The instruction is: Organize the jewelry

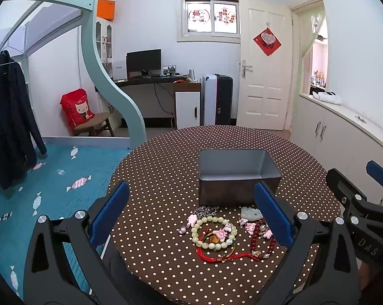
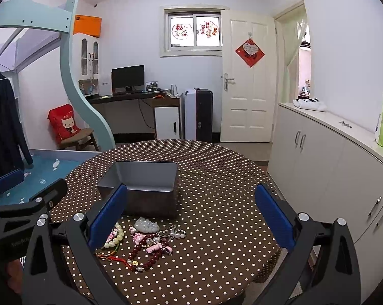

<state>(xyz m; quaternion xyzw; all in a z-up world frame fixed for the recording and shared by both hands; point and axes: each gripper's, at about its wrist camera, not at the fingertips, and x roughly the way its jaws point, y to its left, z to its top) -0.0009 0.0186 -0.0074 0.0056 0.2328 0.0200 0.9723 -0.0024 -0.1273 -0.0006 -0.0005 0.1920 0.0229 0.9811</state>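
Note:
A pile of jewelry lies on the round polka-dot table (image 1: 166,172) in front of an empty grey metal box (image 1: 235,175). It holds a pale green bead bracelet (image 1: 213,232), a red cord bracelet (image 1: 216,255), a dark red bead bracelet (image 1: 263,241), a jade pendant (image 1: 251,213), pink charms and a silver chain (image 1: 206,211). My left gripper (image 1: 191,216) is open and empty, held above the pile. My right gripper (image 2: 191,218) is open and empty, to the right of the pile (image 2: 143,241) and the box (image 2: 143,188).
The table edge curves close on the left, with a teal mat (image 1: 51,190) on the floor below. White cabinets (image 2: 331,165) stand to the right. A desk with a monitor (image 1: 143,62), a door and a chair stand at the back.

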